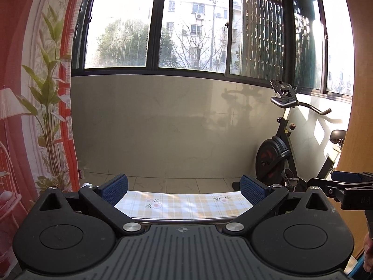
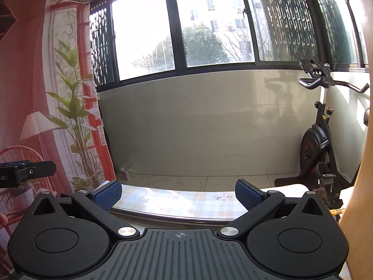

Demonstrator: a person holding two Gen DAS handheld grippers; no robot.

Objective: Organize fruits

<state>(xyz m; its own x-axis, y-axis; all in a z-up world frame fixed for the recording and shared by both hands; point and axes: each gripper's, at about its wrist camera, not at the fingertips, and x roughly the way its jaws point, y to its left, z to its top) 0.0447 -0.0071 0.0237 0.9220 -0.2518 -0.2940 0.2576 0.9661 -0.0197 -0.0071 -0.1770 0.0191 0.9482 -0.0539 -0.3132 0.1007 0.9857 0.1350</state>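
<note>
Two grippers hover above the far edge of one table (image 1: 184,204) covered with a yellow plaid cloth. The left gripper (image 1: 184,190) stands wide with nothing between its two blue pads (image 1: 115,190). The right gripper (image 2: 178,194) is equally wide and empty. No fruit shows in either view. Beyond the table, one exercise bike (image 1: 278,149) stands to its right against the wall, and one printed curtain (image 1: 35,93) hangs to its left.

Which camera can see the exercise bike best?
The left wrist view shows the exercise bike best: handlebars, flywheel, pedal and part of the seat all show by the wall. The right wrist view pushes the bike to its right edge, where an orange-brown panel cuts it off.
</note>
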